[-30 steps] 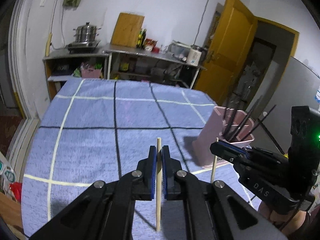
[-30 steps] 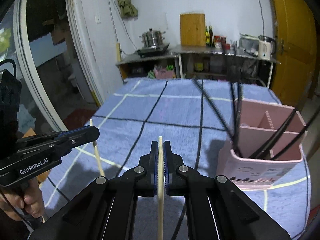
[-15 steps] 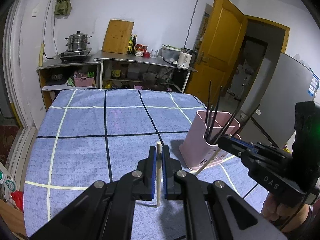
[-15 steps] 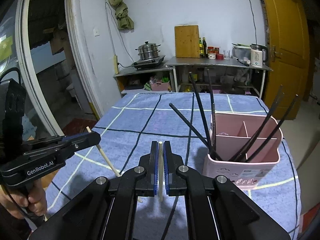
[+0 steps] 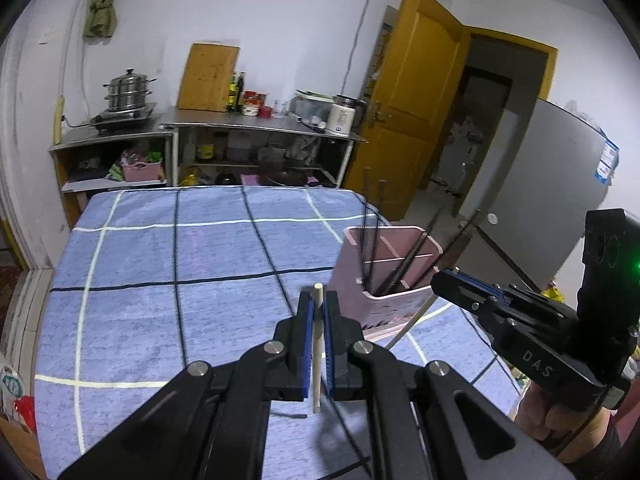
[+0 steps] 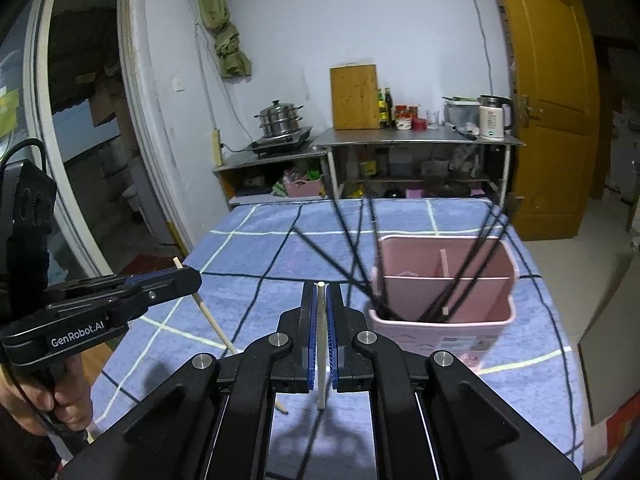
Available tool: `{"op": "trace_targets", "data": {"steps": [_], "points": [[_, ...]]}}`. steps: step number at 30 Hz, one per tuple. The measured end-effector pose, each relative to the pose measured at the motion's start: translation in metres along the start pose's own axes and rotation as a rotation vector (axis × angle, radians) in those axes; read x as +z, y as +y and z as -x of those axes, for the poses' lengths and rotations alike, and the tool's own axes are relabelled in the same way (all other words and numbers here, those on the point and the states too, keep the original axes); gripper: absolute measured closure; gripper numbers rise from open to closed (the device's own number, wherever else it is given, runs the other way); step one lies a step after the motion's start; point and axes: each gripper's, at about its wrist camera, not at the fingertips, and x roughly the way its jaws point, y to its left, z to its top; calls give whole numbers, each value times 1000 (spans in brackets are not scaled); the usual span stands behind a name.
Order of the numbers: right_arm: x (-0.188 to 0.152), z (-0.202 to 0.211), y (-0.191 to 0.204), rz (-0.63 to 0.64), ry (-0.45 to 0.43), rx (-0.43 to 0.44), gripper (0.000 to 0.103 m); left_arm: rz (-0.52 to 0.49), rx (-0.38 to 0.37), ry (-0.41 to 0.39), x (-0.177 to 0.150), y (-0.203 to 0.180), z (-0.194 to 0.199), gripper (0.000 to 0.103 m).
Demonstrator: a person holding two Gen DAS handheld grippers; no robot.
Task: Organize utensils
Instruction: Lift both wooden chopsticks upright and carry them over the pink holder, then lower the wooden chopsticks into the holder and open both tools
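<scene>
black chopsticks (image 6: 356, 252) motion-blurred above the pink holder (image 6: 444, 292), their count unclear

Cool, even indoor light filled both views, with soft shadows under the jaws on the tabletop (image 6: 256, 240). Fisheye bending curved the edges into black corners. The black chopsticks (image 6: 344, 236) were motion-blurred.

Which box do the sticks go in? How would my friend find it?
Find the table with the blue checked cloth. On it stands one pink plastic box, open on top and split into compartments. It is the only pink thing on the cloth, and thin black chopsticks poke out of it, unlike the pale stick each claw holds.
</scene>
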Motion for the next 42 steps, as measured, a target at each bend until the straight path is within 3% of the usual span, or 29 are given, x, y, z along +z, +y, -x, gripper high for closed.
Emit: {"op": "trace_targets", "data": {"steps": [7,14,26,34,42], "points": [[5,19,-25,-41,-24,-40,98,-49,-64,0,16,-36,-12,97],[32,39,-49,-65,-93,-75,98,-79,-101,-40,52,-58,-16,97],[80,47,-69,-82,-201,-94,98,-104,-105,-109,103,-72,-31,97],[86,28,-77,-88,-212,-94,98,-100,-96,-102,108,-67,-53,97],[67,3,-82,-84,-174,-103,98,-121,-94,-62,89,-67,-77,97]]}}
